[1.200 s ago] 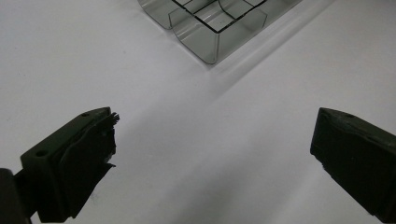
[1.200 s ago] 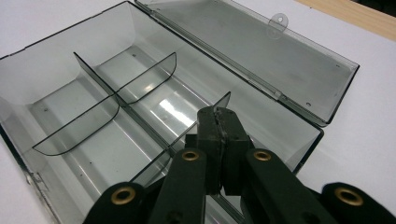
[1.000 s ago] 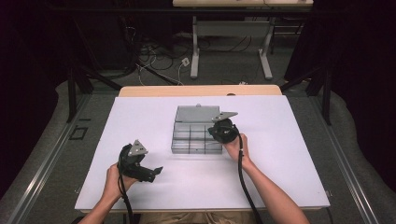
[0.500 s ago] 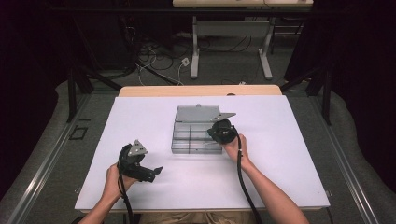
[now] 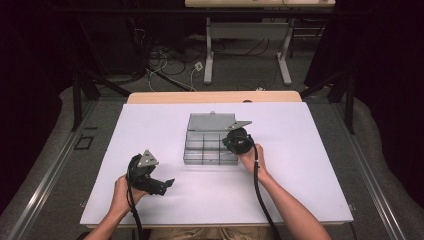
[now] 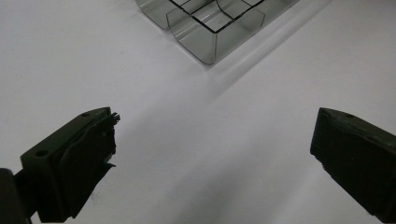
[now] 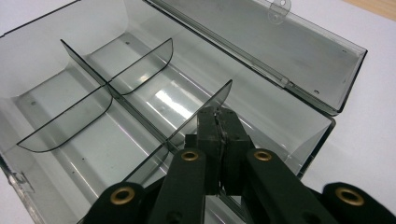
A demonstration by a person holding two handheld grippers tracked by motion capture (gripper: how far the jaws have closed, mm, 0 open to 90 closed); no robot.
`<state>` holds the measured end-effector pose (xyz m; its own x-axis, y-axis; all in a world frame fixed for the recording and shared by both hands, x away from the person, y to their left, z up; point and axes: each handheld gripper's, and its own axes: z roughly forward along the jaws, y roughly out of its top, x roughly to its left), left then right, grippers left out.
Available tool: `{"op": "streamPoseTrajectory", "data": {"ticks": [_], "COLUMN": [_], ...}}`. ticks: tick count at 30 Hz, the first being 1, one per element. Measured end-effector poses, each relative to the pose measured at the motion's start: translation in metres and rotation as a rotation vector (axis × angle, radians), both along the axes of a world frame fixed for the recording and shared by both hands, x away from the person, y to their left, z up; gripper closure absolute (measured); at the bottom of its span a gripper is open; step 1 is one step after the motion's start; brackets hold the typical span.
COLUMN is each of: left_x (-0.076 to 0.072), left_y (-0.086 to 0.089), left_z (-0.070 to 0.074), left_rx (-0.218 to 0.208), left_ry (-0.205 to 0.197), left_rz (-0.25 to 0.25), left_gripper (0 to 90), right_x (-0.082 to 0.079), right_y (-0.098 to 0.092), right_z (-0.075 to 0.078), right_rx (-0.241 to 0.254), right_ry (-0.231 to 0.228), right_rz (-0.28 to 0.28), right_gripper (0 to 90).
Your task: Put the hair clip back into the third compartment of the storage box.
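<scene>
A clear grey compartment box point(image 5: 207, 161) sits mid-table with its lid point(image 5: 212, 121) folded back flat behind it. My right gripper point(image 5: 235, 140) reaches down into the box's right side. In the right gripper view the jaws point(image 7: 217, 116) are pressed together on the top edge of a thin clear divider point(image 7: 205, 105) that stands between two compartments. Other curved dividers point(image 7: 140, 60) stand farther left in the box. My left gripper point(image 5: 162, 186) is held low over the white table surface, front-left of the box. Its jaws point(image 6: 217, 126) are wide apart with nothing between them, and the box corner point(image 6: 205, 42) lies ahead.
The white tabletop point(image 5: 310, 165) spreads around the box, with a wooden strip point(image 5: 215, 97) along its far edge. The compartments hold nothing that I can see. Desk legs and cables point(image 5: 165, 65) lie on the dark floor beyond.
</scene>
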<state>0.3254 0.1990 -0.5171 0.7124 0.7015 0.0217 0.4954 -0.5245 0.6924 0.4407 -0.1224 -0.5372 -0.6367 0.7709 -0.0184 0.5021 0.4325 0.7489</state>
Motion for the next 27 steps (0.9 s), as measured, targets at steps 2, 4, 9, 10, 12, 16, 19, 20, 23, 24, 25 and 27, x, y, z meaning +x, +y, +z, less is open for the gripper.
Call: {"op": "streamPoseTrajectory", "data": {"ticks": [2, 4, 9, 10, 12, 16, 19, 20, 23, 24, 25, 27], "left_x": [-0.001, -0.001, -0.001, -0.001, -0.001, -0.001, -0.001, -0.001, -0.002, -0.002, -0.002, -0.002], "left_y": [0.0, 0.0, 0.0, -0.001, -0.001, 0.0, -0.001, -0.001, 0.0, -0.001, -0.001, -0.001], "left_z": [0.0, 0.001, 0.0, 0.0, 0.0, 0.002, 0.0, 0.0, 0.002, 0.001, 0.001, 0.0], "left_rx": [0.0, 0.007, 0.001, -0.002, -0.003, 0.009, -0.002, -0.001, 0.007, 0.002, 0.0, -0.001], "left_ry": [-0.002, -0.002, -0.001, 0.001, 0.002, 0.011, 0.0, 0.0, 0.011, 0.002, -0.001, -0.004], "left_rz": [0.002, -0.001, 0.0, -0.001, -0.002, -0.014, -0.005, -0.006, -0.017, -0.011, -0.009, -0.011], "left_gripper": [0.0, 0.0, 0.0, 0.0, 0.0, 0.0, 0.0, 0.0, 0.0, 0.0, 0.0, 0.0], "right_x": [0.0, 0.0, 0.0, 0.0, -0.001, -0.004, -0.008, -0.01, -0.015, -0.016, -0.017, -0.02], "right_y": [0.0, 0.001, 0.0, -0.001, -0.002, -0.004, -0.005, -0.006, -0.009, -0.011, -0.013, -0.016], "right_z": [-0.001, -0.001, 0.001, 0.001, 0.003, 0.007, 0.01, 0.013, 0.017, 0.019, 0.02, 0.022], "right_rx": [0.002, 0.006, 0.002, 0.002, -0.002, 0.012, 0.023, 0.016, 0.032, 0.026, 0.029, 0.034], "right_ry": [0.005, 0.008, 0.004, 0.007, 0.024, 0.011, -0.003, 0.005, 0.0, 0.006, -0.004, -0.004], "right_rz": [-0.001, -0.003, 0.003, 0.003, -0.001, 0.008, 0.017, 0.02, 0.024, 0.031, 0.036, 0.036], "right_gripper": [89.1, 88.8, 87.7, 87.3, 86.4, 83.0, 80.3, 79.6, 77.6, 76.7, 75.3, 73.3]}}
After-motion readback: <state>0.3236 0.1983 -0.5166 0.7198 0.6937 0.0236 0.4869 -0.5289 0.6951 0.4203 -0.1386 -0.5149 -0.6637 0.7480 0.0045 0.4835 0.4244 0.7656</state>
